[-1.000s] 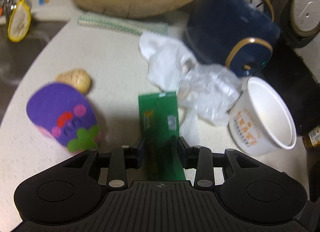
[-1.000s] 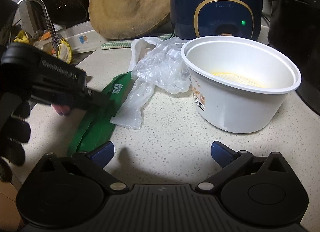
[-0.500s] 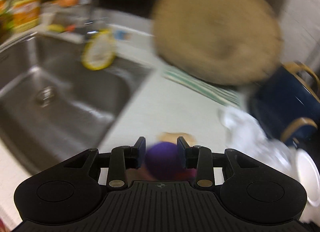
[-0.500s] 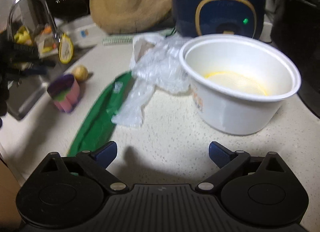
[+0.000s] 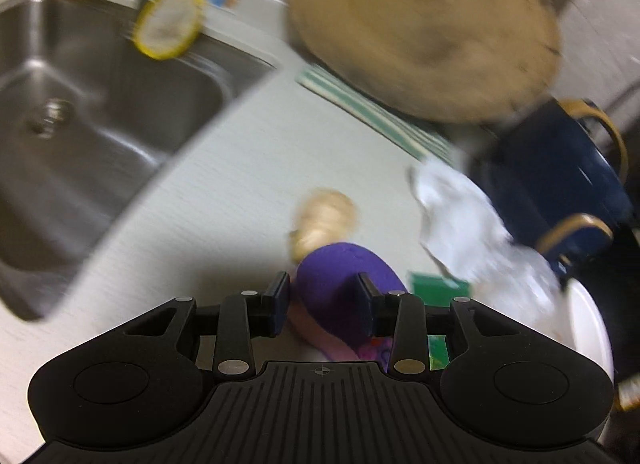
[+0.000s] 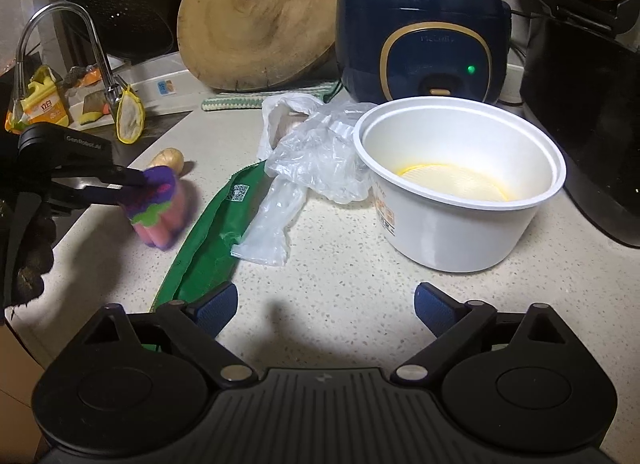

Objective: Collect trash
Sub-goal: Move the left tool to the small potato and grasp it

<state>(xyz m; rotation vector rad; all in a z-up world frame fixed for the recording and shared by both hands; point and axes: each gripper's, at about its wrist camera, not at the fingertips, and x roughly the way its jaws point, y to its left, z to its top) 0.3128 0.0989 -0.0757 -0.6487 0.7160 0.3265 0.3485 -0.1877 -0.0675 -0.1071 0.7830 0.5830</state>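
Speckled kitchen surface [image 6: 352, 264] beside a steel sink [image 5: 80, 124].
Left gripper [image 5: 324, 296] straddles the purple sponge [image 5: 340, 284], grip unclear; right gripper [image 6: 326, 304], jaws just narrowing, gapes empty before the white bowl [image 6: 460, 200].

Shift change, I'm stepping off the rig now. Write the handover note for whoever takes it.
Left gripper: jaws around the purple cup; too blurred to confirm a grip.
Right gripper: open, empty, jaws have just been closing, above the counter before the white bowl.
Trash: green wrapper, plastic bag and bowl lie on the counter.
Done: nothing visibly collected.
Left: all three; no bin in view.
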